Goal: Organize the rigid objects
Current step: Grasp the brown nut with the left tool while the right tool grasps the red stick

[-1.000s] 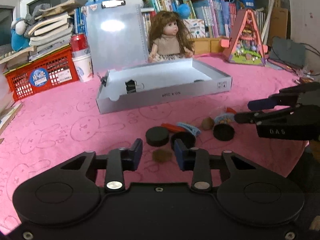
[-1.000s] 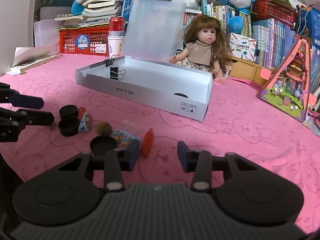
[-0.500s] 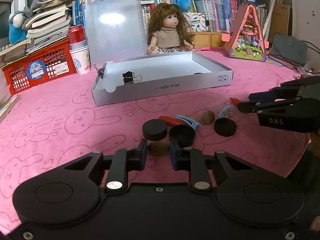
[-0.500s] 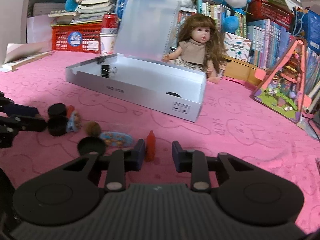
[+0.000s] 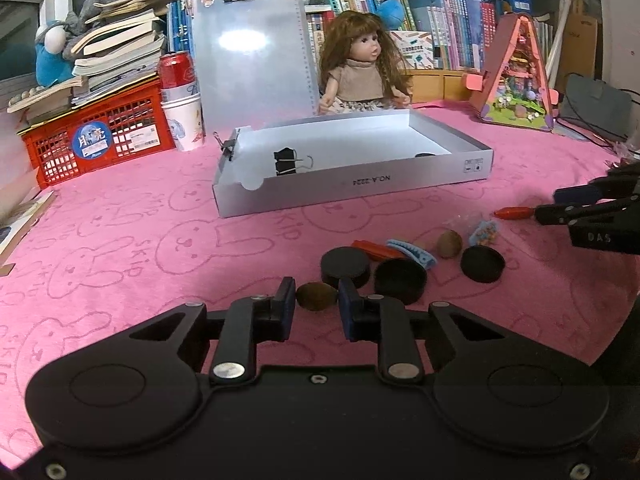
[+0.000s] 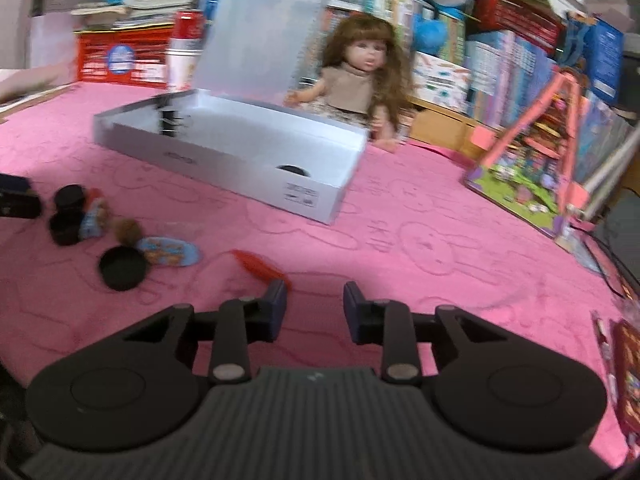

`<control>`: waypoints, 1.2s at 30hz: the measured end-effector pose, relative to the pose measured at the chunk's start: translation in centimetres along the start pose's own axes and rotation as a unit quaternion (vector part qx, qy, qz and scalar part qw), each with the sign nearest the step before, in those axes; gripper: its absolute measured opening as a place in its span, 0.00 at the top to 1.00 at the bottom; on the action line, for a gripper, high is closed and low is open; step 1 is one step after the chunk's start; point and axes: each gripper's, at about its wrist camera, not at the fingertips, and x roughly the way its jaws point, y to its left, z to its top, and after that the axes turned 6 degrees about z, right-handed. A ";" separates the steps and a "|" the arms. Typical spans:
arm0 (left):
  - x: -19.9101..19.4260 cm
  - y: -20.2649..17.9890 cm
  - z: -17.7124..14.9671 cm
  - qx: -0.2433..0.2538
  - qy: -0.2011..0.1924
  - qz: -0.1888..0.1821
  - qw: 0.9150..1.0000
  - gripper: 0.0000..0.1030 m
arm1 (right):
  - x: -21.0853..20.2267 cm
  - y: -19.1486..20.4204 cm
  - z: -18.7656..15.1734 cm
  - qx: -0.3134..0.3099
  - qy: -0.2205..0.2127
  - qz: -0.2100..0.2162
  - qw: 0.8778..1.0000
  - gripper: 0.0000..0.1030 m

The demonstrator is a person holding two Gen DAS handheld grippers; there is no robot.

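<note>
We look low across the pink bunny-print cloth (image 5: 120,208) from both wrists, left view nearer the clutter, sharing the open white cardboard box (image 5: 360,188) (image 6: 224,160) and long-haired doll (image 5: 356,76) (image 6: 356,76).

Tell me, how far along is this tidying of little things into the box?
Barely begun: the white box holds a binder clip and one dark disc. The left gripper is shut on a brown nut. Three black caps, clips and another nut remain on the pink cloth.
</note>
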 end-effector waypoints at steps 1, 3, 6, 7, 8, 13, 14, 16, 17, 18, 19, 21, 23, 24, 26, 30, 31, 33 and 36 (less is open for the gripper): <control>0.0 0.1 0.1 -0.001 -0.001 0.002 1.000 0.78 | 0.1 -0.2 0.0 0.009 0.002 -0.007 1.000 0.62; 0.2 0.2 0.2 -0.004 -0.003 0.005 1.000 0.78 | 0.0 -0.8 0.1 0.036 0.003 -0.011 0.999 0.62; 0.3 0.4 0.4 -0.008 -0.004 0.008 1.000 0.78 | -0.4 -1.1 0.1 0.066 -0.004 0.006 0.998 0.62; 0.4 0.5 0.4 -0.009 -0.005 0.009 1.000 0.78 | -0.6 -1.0 0.2 0.074 -0.007 0.014 0.997 0.62; 0.5 0.5 0.5 -0.011 -0.005 0.009 1.000 0.78 | -0.8 -0.8 0.2 0.082 -0.010 0.024 0.996 0.62; 1.0 1.0 1.1 -0.020 -0.010 0.009 1.000 0.78 | -0.7 0.5 0.6 0.109 -0.012 0.054 0.992 0.62; 1.1 1.0 1.2 -0.021 -0.012 0.010 1.000 0.78 | -0.5 0.8 0.7 0.116 -0.009 0.055 0.992 0.62; 1.3 1.2 1.4 -0.024 -0.016 0.009 1.000 0.78 | -0.1 1.1 0.8 0.129 -0.003 0.054 0.990 0.61; 1.3 1.3 1.5 -0.025 -0.018 0.008 0.999 0.78 | 0.2 1.2 0.8 0.134 0.001 0.054 0.989 0.58; 1.4 1.3 1.6 -0.026 -0.020 0.007 0.999 0.78 | 0.3 1.3 0.9 0.141 0.004 0.053 0.989 0.55; 1.4 1.4 1.6 -0.026 -0.021 0.006 0.999 0.78 | 0.5 1.4 0.9 0.146 0.004 0.050 0.988 0.52; 1.6 1.5 1.7 -0.028 -0.023 0.005 0.999 0.78 | 0.6 1.5 1.1 0.156 0.002 0.041 0.987 0.50; 1.9 1.6 1.8 -0.032 -0.022 0.003 0.999 0.78 | 0.8 1.6 1.2 0.164 -0.004 0.033 0.986 0.46; 1.9 1.7 1.9 -0.035 -0.022 0.002 0.999 0.78 | 0.9 1.7 1.2 0.165 -0.005 0.029 0.986 0.46; 2.0 1.8 1.9 -0.039 -0.025 0.000 0.999 0.78 | 1.2 2.1 1.3 0.158 -0.008 0.019 0.987 0.43; 2.2 1.8 2.0 -0.043 -0.029 0.003 0.999 0.78 | 1.8 3.1 1.3 0.135 -0.014 0.006 0.991 0.37; 2.2 1.8 2.0 -0.044 -0.029 0.003 0.999 0.78 | 1.9 3.3 1.4 0.131 -0.017 0.004 0.991 0.36; 2.4 1.8 2.1 -0.045 -0.029 0.004 0.999 0.78 | 2.0 3.5 1.4 0.128 -0.021 0.000 0.992 0.36; 2.5 1.8 2.2 -0.045 -0.030 0.004 0.999 0.78 | 2.2 3.6 1.4 0.126 -0.026 -0.004 0.992 0.36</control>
